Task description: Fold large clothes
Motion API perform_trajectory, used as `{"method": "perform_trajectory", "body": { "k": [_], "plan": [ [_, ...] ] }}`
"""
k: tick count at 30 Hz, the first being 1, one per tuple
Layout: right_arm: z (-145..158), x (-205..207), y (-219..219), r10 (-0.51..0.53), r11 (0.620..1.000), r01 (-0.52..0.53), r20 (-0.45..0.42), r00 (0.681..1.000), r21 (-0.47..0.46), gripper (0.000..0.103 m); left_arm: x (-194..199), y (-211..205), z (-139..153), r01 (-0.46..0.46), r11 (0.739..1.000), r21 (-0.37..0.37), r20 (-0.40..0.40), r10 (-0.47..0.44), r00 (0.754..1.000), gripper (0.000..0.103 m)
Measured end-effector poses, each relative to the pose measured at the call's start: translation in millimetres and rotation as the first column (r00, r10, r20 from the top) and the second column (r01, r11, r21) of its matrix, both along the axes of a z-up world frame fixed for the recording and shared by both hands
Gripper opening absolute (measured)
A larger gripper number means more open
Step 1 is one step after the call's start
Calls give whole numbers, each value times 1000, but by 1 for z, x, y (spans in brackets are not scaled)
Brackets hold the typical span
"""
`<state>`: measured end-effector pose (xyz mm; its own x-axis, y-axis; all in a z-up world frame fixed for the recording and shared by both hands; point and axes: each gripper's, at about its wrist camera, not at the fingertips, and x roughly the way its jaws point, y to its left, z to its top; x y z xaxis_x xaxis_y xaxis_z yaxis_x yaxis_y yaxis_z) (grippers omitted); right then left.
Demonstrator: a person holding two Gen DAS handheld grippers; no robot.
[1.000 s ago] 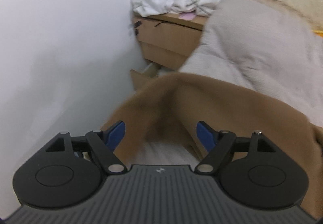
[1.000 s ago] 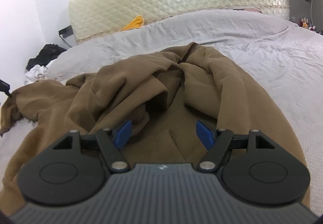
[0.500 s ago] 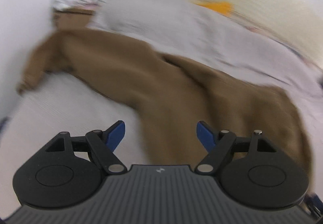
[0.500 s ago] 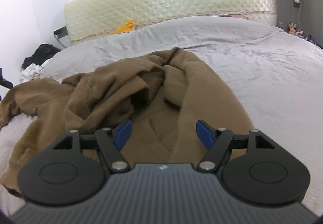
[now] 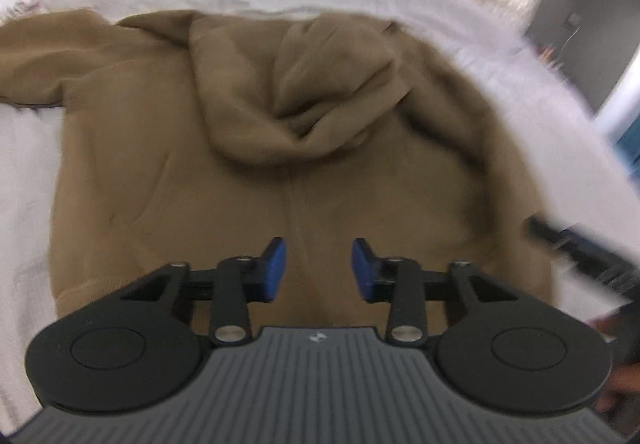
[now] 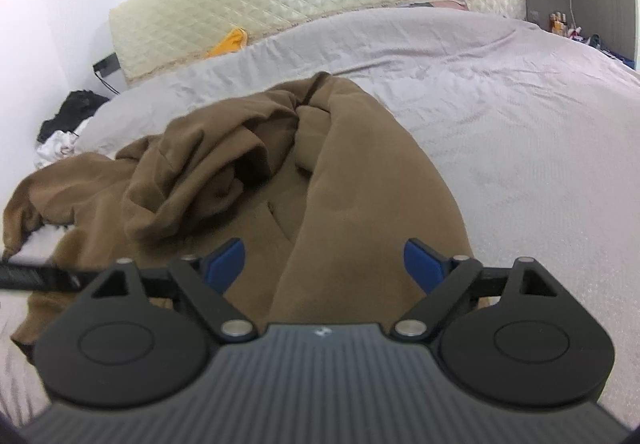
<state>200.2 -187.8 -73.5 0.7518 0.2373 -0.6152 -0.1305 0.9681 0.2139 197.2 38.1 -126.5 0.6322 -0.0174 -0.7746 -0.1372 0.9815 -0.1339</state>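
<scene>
Garment: the brown hoodie [image 5: 256, 180] lies on the grey bedspread [image 6: 520, 116], body roughly flat, hood [image 5: 320, 96] bunched in a heap near the collar. One sleeve [image 5: 44, 60] trails off to your left.

Left gripper [image 5: 318, 268]: fingers set narrowly apart, nothing between them. It hovers over the lower middle of the garment body.

Right gripper [image 6: 324, 264]: fingers spread wide, empty, above the right half of the garment, where a thick lengthwise fold [image 6: 360, 180] runs toward you.

Risk, layer count: the fabric is doubled over on the right side. If you close on that ridge, you probably take several layers at once and drag the pile instead of spreading it.

Risk, shallow grip: the left opening is narrow. On thick fleece it may pinch only surface nap, and the cloth could slip out on the lift.

Risk, hood: the bunched hood is likely to stay trapped inside any fold you make now, leaving a lump. Flatten it first.

Risk, sleeve: the left sleeve lies well apart from the body. Fold before gathering it and it may hang out of the finished stack.

Risk, bedspread: the cover sits directly under the garment. A deep pinch at an edge could catch it as well.

Visibility: the left view is motion-blurred; exact edge positions there cannot be confirmed.
</scene>
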Motion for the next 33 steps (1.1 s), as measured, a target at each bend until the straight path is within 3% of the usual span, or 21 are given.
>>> {"method": "perform_trajectory", "body": {
  "k": [4,6,11,14,19,21,25,27,30,33],
  "plan": [
    [-8,3,5,2,1000,-4,-53,999,-27,88,-6,12,-46,-60,998,-6,-118,59,991,31],
    [-14,6,8,2,999,-5,-92,996,-40,88,-14,13,-62,-73,997,-1,-126,72,989,27],
    [-31,10,16,23,999,-32,-187,982,-43,88,-17,1,-62,-56,997,60,-111,62,992,27],
    [-40,6,32,44,988,-71,-194,980,-135,90,-21,1,-62,-57,997,55,-98,62,993,27],
    [-46,-2,44,55,979,-89,-184,981,-185,90,-21,13,-56,-80,997,6,-78,80,994,27],
    [-44,-2,43,63,981,-94,-182,981,-169,74,-20,16,-54,-85,996,-14,-71,84,994,27],
    [-36,-2,34,47,991,-69,-184,982,-111,52,-22,17,-48,-92,995,-41,-52,90,995,28],
    [-31,-4,29,41,995,-57,-176,984,-85,38,-26,18,-44,-95,994,-55,-41,93,995,34],
    [-23,-8,21,31,998,-39,-158,987,-52,26,-32,20,-38,-97,991,-89,-16,96,995,47],
    [-13,-10,10,5,1000,-8,-131,991,-17,18,-36,19,-34,-95,991,-93,6,96,995,50]
  ]
}}
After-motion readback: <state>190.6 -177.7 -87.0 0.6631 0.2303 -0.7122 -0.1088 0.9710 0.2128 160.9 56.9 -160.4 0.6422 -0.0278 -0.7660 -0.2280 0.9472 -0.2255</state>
